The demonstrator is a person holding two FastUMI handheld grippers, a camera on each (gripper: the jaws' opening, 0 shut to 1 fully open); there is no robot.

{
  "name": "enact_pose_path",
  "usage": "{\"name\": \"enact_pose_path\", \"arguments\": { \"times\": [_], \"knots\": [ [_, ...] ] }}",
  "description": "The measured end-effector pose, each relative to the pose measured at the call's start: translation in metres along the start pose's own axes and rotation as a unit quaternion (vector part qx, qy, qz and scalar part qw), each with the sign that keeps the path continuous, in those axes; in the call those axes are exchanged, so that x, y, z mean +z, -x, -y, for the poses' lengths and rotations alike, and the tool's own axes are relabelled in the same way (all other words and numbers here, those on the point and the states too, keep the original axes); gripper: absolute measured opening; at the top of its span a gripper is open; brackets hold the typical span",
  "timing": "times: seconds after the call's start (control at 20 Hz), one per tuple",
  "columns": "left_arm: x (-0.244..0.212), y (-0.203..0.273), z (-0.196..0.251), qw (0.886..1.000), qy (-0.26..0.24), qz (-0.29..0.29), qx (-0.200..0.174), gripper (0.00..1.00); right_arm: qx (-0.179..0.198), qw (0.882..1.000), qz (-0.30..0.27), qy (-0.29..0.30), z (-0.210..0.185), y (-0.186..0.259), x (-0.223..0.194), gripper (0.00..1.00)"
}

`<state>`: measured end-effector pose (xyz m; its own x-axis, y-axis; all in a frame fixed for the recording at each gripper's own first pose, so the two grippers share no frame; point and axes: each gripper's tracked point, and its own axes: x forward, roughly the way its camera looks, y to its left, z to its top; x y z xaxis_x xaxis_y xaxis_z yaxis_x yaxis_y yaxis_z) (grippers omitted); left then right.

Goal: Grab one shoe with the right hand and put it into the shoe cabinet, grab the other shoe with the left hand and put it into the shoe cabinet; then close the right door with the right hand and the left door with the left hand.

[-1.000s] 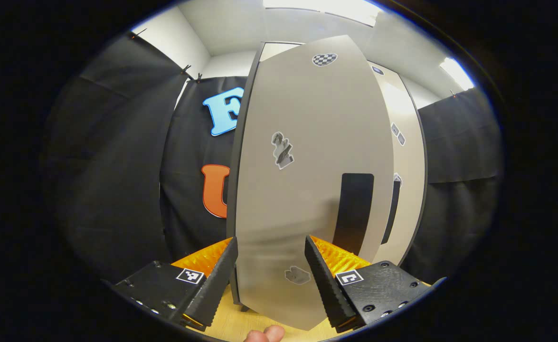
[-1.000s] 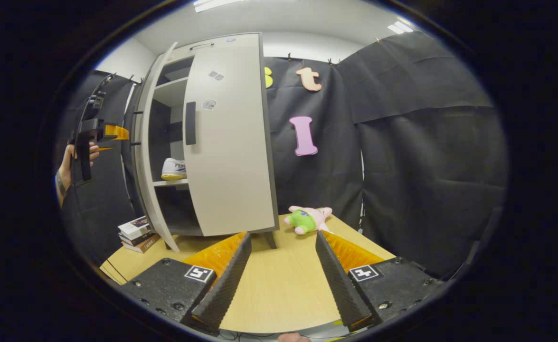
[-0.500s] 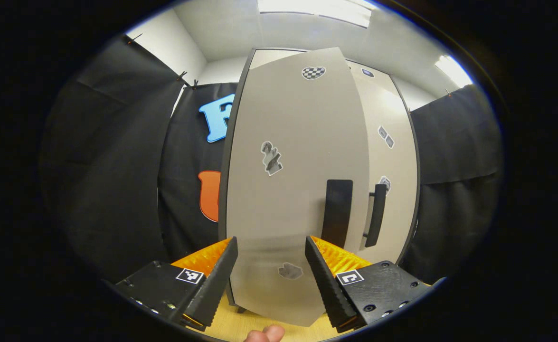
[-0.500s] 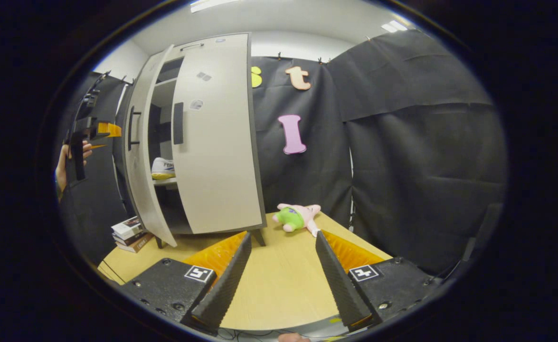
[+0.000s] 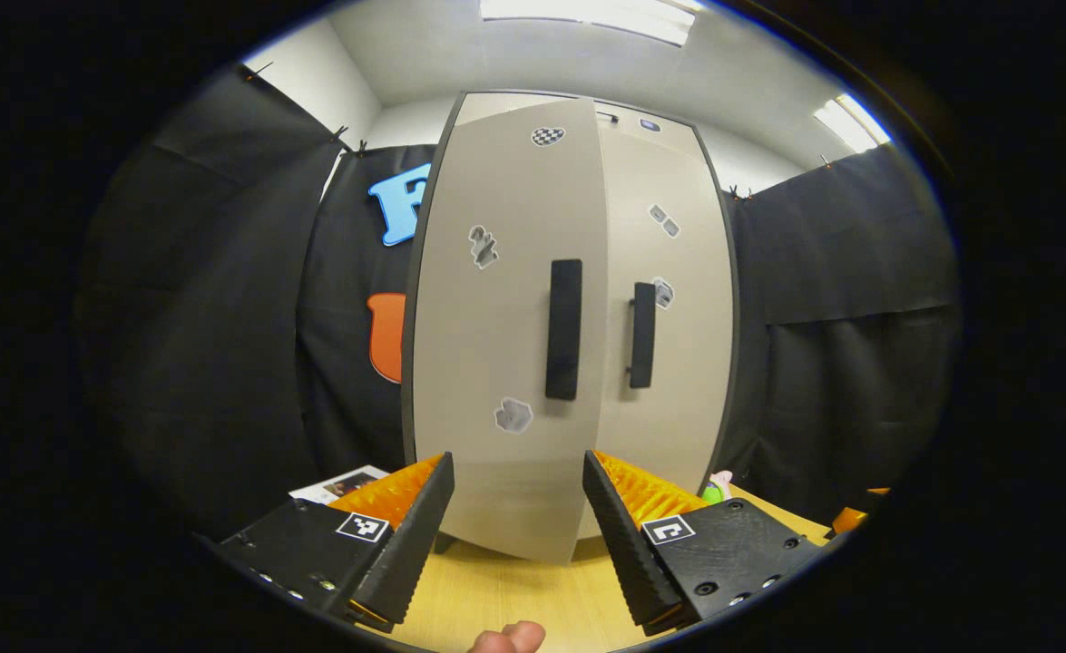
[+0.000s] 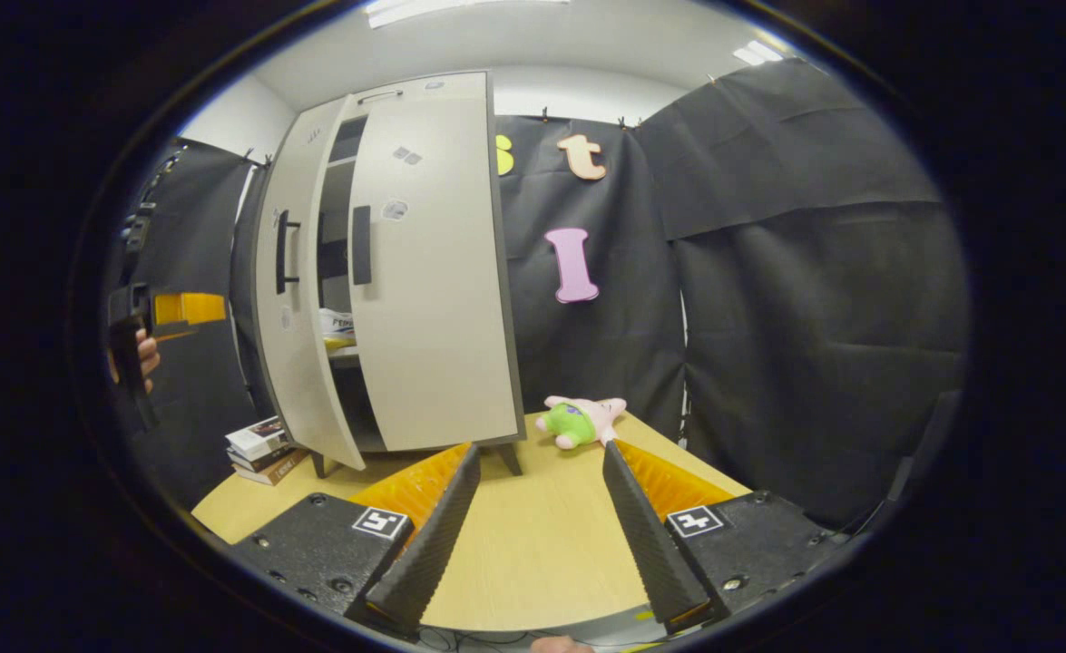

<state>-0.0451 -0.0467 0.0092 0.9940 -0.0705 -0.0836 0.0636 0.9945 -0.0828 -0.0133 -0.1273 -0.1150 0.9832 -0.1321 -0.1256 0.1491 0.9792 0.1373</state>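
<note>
My left gripper [image 5: 517, 517] hangs with fingers spread before the shoe cabinet [image 5: 569, 326], touching nothing. My right gripper [image 6: 540, 517] is spread over the desk [image 6: 533, 562]. A shoe [image 6: 337, 328] sits inside, behind both doors ajar.

Cabinet doors [image 5: 505, 317]: smooth matt beige laminate, dark edging, matt black plastic-looking handles [image 5: 564, 328]. Surface [image 6: 533, 553]: light wood grain, satin finish. Booth wall [image 6: 814, 299]: matt black cloth, creased. Plush toy [image 6: 578, 421]: soft fabric. Books [image 6: 260, 446]: paper, slightly glossy covers. Both jaws' inner faces: ridged, rough.
</note>
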Motion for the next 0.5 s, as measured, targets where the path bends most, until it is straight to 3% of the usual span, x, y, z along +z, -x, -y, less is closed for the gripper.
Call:
{"name": "enact_pose_path", "arguments": {
  "times": [0.25, 0.5],
  "knots": [
    [-0.058, 0.048, 0.026, 0.999, -0.001, -0.033, -0.014, 0.86, 0.015, 1.000, -0.001, 0.008, -0.013, 0.000, 0.001, 0.89],
    [-0.093, 0.075, 0.039, 0.998, 0.044, -0.051, -0.004, 0.86, 0.047, 0.999, 0.018, 0.020, -0.038, 0.009, 0.006, 0.89]
  ]
}}
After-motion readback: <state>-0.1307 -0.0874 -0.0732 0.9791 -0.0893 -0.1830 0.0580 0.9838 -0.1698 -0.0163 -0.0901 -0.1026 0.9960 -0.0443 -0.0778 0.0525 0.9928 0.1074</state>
